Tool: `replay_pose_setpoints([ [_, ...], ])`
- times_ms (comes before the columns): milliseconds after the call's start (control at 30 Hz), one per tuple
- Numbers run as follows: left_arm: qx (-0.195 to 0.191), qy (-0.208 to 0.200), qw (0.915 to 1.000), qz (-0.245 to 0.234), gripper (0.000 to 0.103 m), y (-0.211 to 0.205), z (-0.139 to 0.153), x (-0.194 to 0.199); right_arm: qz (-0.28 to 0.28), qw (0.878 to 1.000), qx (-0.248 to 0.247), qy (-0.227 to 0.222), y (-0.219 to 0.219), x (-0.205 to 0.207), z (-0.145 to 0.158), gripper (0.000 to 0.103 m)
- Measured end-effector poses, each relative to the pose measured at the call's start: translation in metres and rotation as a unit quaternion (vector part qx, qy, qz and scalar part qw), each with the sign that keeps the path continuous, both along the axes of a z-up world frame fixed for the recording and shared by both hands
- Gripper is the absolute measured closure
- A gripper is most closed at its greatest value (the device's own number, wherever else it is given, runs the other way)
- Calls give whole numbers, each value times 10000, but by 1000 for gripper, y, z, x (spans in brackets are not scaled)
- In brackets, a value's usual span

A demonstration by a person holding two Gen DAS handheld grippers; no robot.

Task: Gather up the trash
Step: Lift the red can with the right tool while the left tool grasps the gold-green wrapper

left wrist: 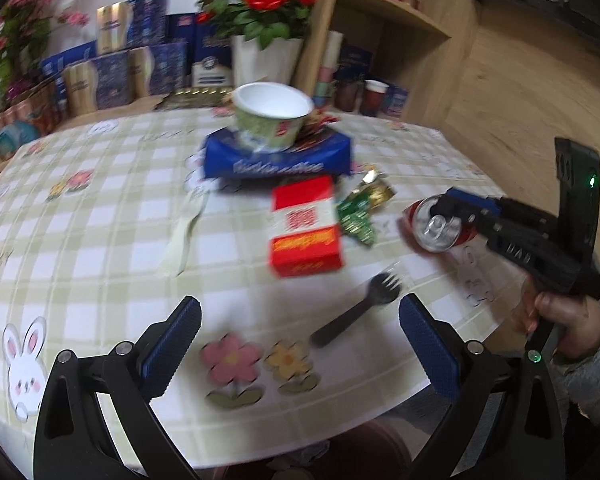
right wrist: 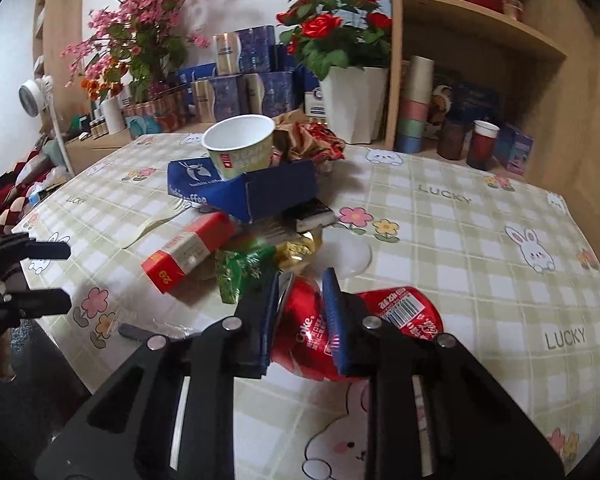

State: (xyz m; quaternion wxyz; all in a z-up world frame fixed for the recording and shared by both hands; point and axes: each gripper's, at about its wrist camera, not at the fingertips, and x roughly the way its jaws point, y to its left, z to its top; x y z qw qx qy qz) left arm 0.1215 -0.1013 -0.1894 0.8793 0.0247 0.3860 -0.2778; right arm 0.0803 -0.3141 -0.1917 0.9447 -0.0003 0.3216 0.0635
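My right gripper (right wrist: 300,284) is shut on a crushed red cola can (right wrist: 306,324), its blue pads squeezing the dented body near the can's top. In the left wrist view the same can (left wrist: 436,226) shows its silver top, pinched by the right gripper (left wrist: 456,208), which a hand holds at the table's right edge. My left gripper (left wrist: 300,312) stands open over the near edge of the table, nothing between its pads. A black plastic fork (left wrist: 356,310) lies just ahead of it. Beyond lie a red and white carton (left wrist: 304,228), green and gold wrappers (left wrist: 360,208), a blue coffee box (left wrist: 276,156) and a paper bowl (left wrist: 272,114).
The round table has a green checked cloth (left wrist: 100,220) with rabbits and flowers. A pale plastic fork (left wrist: 184,224) lies left of the carton. Potted red roses (right wrist: 348,80), stacked blue boxes (right wrist: 236,80) and wooden shelves (right wrist: 480,40) with cups stand behind the table.
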Motion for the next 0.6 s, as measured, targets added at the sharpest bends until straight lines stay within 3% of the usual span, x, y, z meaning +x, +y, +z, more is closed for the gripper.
replay_pose_setpoints([
  [167,131,-78,9983,-557,13,-35,3,11,-201,9996,87,192,-14,-8,-8,78],
  [300,317,-162,9944,-995,30,-71,1,29,-268,9993,21,260,-21,-18,-13,78],
  [433,470,31,9925,-1128,42,-100,-6,53,-376,9987,100,335,-32,-22,-18,78],
  [600,998,62,9877,-1199,48,-130,-21,75,-473,9979,263,365,-46,-28,-23,78],
])
